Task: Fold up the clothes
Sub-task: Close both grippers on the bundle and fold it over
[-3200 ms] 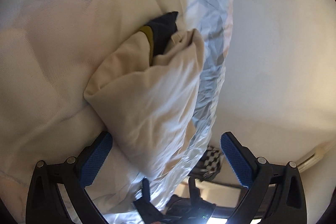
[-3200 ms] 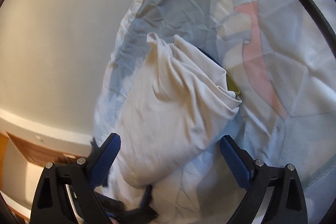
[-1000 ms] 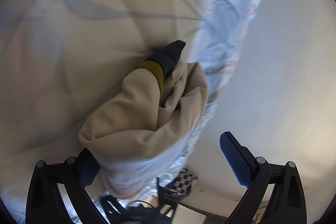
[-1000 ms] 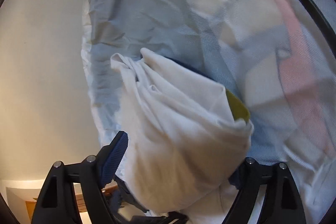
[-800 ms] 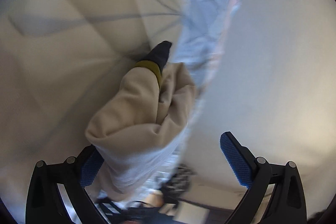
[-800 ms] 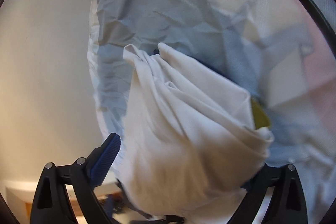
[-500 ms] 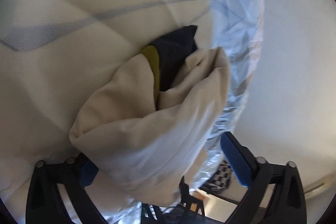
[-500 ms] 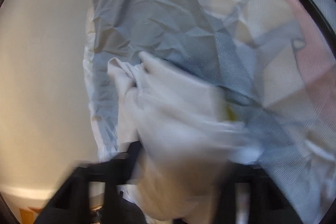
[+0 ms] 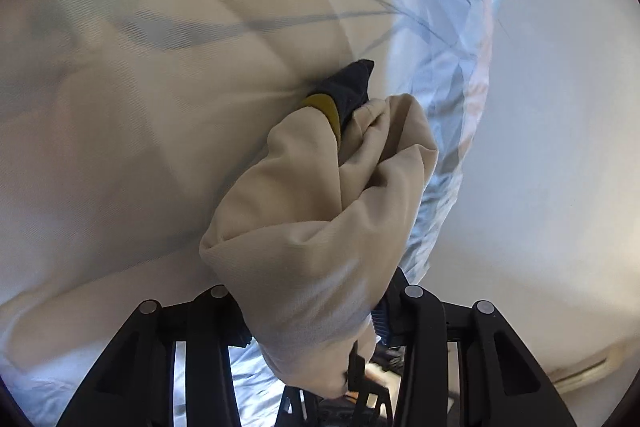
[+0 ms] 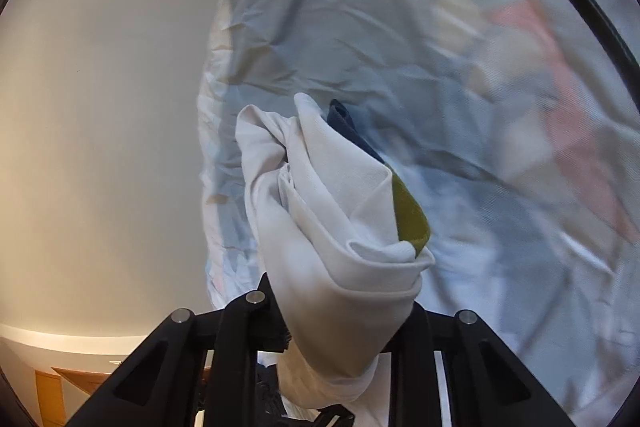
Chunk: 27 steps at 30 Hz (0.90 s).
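Observation:
A bunched cream garment [image 9: 320, 227] with a yellow band and a dark navy part [image 9: 348, 87] lies on a patterned sheet. My left gripper [image 9: 312, 323] is closing on its near end, and the cloth fills the gap between the pads. In the right wrist view the same garment [image 10: 340, 235] looks white, with the yellow band [image 10: 408, 215] at its right. My right gripper [image 10: 348, 331] is closing too, its pads squeezing the lower bunch of cloth.
The patterned bedsheet [image 10: 400, 47] with grey, cream and pink shapes spreads under the garment. A pale wall [image 10: 100, 107] stands beside the bed edge, and wooden furniture [image 10: 52, 387] shows low down. A bit of the other gripper [image 9: 360, 387] shows under the cloth.
Both grippers stood wide around the garment before and have now closed in on its near end. The bunch sits a little higher and more gathered.

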Each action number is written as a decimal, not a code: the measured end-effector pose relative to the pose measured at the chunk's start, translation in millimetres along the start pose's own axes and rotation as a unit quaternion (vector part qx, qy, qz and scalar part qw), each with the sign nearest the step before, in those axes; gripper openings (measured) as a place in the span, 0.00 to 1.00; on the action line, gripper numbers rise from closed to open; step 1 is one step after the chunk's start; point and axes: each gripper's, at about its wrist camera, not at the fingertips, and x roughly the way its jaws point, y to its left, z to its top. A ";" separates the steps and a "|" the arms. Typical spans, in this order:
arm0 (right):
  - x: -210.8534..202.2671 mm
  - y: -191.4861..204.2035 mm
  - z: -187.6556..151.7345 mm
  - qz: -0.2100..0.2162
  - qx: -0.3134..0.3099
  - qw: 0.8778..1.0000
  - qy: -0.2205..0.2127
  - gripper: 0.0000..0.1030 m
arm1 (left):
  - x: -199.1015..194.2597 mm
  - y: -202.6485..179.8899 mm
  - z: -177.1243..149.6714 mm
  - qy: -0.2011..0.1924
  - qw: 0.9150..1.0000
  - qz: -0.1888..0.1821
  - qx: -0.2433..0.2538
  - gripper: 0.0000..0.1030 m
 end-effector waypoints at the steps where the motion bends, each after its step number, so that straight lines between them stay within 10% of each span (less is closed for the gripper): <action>1: -5.6 -6.2 -3.5 -0.003 0.001 1.000 0.002 0.24 | -4.4 6.0 -4.3 0.003 1.000 0.004 -0.002 0.42; 9: -48.3 -49.9 -33.6 -0.006 -0.007 1.000 0.003 0.25 | -38.0 61.4 -36.5 -0.004 1.000 0.009 -0.001 0.42; 12: -52.6 -64.4 -32.7 0.006 0.007 1.000 0.001 0.44 | -33.9 67.1 -33.6 -0.002 1.000 0.007 0.001 0.45; 18: -32.1 -67.0 -22.7 -0.003 0.057 0.998 0.002 0.71 | -19.2 60.7 -23.1 0.015 1.000 0.001 -0.014 0.81; 21: -26.0 -55.9 -21.4 -0.021 0.041 0.999 -0.010 0.38 | -18.3 57.0 -23.9 0.013 1.000 0.017 -0.009 0.81; 22: -18.3 -46.6 -16.0 -0.021 0.034 0.999 -0.010 0.33 | -21.1 58.1 -24.8 0.011 0.999 0.031 -0.014 0.64; 23: -14.4 -37.4 -12.7 -0.022 0.022 0.999 -0.012 0.31 | -24.2 61.3 -25.5 0.014 0.999 0.042 -0.027 0.44; 27: -23.8 -10.4 -18.3 -0.025 -0.037 0.999 -0.022 0.25 | -36.1 66.8 -27.4 0.029 0.998 0.014 -0.050 0.40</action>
